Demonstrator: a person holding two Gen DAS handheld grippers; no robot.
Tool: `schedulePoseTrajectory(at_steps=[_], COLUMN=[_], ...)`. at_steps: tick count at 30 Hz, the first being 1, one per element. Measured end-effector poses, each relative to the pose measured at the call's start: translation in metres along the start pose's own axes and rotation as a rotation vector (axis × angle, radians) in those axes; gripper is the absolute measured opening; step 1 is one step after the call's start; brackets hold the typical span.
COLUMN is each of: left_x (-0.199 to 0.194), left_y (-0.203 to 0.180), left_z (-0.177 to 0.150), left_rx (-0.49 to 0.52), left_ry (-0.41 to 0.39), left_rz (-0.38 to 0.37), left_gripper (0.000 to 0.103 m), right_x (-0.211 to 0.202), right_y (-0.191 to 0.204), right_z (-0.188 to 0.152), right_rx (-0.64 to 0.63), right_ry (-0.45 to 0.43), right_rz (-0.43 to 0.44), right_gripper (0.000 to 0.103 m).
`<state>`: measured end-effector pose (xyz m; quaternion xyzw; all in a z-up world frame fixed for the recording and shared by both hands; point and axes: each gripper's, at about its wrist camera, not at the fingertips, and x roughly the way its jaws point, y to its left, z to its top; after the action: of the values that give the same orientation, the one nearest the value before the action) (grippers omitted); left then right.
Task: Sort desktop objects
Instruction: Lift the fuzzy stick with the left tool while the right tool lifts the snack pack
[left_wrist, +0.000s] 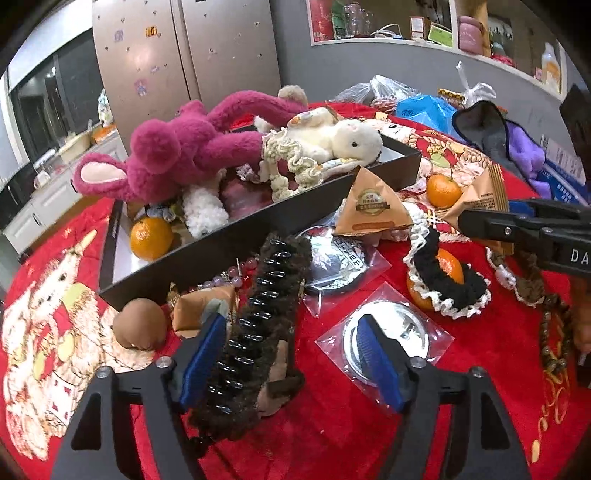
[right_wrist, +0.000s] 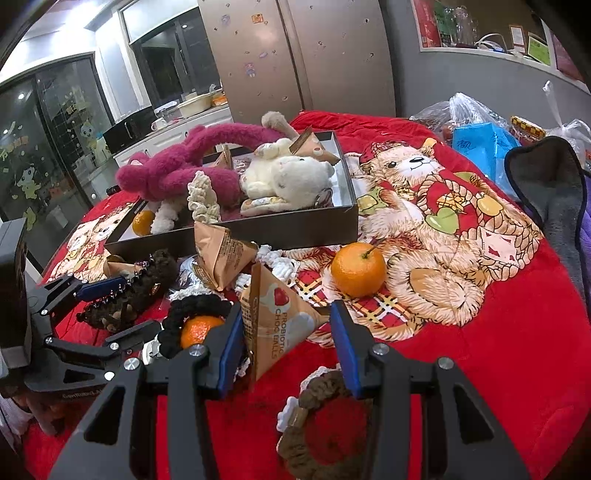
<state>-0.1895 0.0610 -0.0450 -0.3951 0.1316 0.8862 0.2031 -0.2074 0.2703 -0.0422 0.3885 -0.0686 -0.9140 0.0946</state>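
A dark box (left_wrist: 258, 221) (right_wrist: 295, 229) on the red cloth holds a pink plush (left_wrist: 184, 147), a white plush (left_wrist: 340, 142) and an orange (left_wrist: 151, 238). My left gripper (left_wrist: 295, 354) is open, with a fuzzy brown hair claw clip (left_wrist: 255, 332) lying between its fingers against the left pad. It also shows in the right wrist view (right_wrist: 110, 295). My right gripper (right_wrist: 286, 345) is open around a triangular choc-balls packet (right_wrist: 277, 325), not closed on it. It shows at the right of the left wrist view (left_wrist: 517, 232).
Loose on the cloth: oranges (right_wrist: 357, 269) (left_wrist: 443, 190), triangular packets (left_wrist: 371, 210) (right_wrist: 221, 251), bagged round badges (left_wrist: 384, 339), a black scrunchie over an orange (left_wrist: 448, 280), a brown scrunchie (right_wrist: 325, 421), a brown ball (left_wrist: 140, 325), beads (left_wrist: 554, 332). Plastic bags (right_wrist: 480, 140) lie at the back.
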Motion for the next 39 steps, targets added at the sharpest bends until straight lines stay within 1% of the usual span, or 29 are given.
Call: schedulePoseTrajectory(at_steps=[1,2,3,5,6,9,14,18,22,29,39], left_x=[0.000,0.001,0.002,0.001,0.001,-0.001,-0.011,-0.027,-0.033,-0.033,-0.032], left_y=[0.002,0.004,0.006,0.013,0.014,0.014,0.019,0.016,0.012,0.021,0.033], left_z=[0.000,0.000,0.001,0.000,0.000,-0.001,-0.001,0.000,0.003,0.004,0.006], left_rx=[-0.015,-0.019,-0.020,-0.060,-0.061,-0.072,-0.113,-0.104,-0.092,-0.137,-0.173], left_ry=[0.004,0.011,0.010,0.010,0.009,0.008,-0.008,-0.067,-0.094,-0.091,-0.097], left_rz=[0.012,0.064,0.052,0.015,0.012,0.024,0.009,0.018,0.023,-0.016,-0.008], left_gripper=[0.043,0.030,0.029,0.029,0.029,0.029,0.029,0.029,0.029,0.029,0.029], right_x=[-0.001,-0.001,-0.002,-0.004,-0.005,-0.006,-0.010,-0.014,-0.016,-0.015,-0.012], right_y=[-0.001,-0.001,-0.002,-0.003,-0.003,-0.004,-0.003,-0.002,-0.002,0.000,0.002], right_z=[0.000,0.000,0.001,0.001,0.002,0.003,0.004,0.004,0.005,0.005,0.004], right_rx=[0.002,0.003,0.004,0.007,0.011,0.009,0.008,0.006,0.006,-0.001,-0.011], right_ry=[-0.001,-0.003,-0.007,-0.010,-0.012,-0.016,-0.026,-0.043,-0.051,-0.050,-0.041], right_rz=[0.001,0.001,-0.002,-0.003,0.000,0.001,0.009,0.020,0.024,0.024,0.033], right_gripper=[0.046,0.046,0.046,0.046,0.046,0.046,0.046,0.046,0.046,0.046,0.046])
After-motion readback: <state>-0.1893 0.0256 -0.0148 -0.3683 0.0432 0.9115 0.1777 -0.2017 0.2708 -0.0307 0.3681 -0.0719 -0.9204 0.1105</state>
